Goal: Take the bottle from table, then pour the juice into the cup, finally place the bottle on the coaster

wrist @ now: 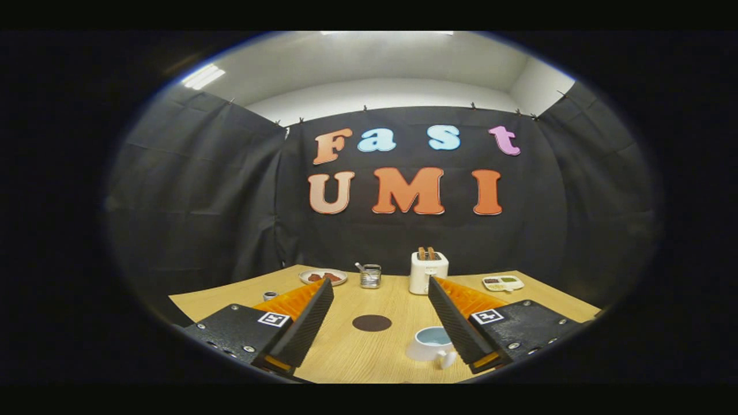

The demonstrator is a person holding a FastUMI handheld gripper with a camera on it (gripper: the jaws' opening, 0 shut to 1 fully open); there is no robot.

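The claw [380,288] hung with fingers wide apart and empty above a pale wooden bench [398,294]. Between them, lower centre, lay the dark round coaster [372,323]; the cup [432,344] stood against the right finger. A toaster [428,271], plate [323,277] and divided dish [503,282] lined the far edge, before black cloth walls and a white ceiling.

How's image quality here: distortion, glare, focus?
Gripper view: strong fisheye bowing, the table edge curves; ceiling light blown out, no glare on the tabletop; lighting even, shadows soft. Cup and coaster reasonably sharp; toaster and plates beyond are small and soft. The gripper is open, nothing between its fingers.
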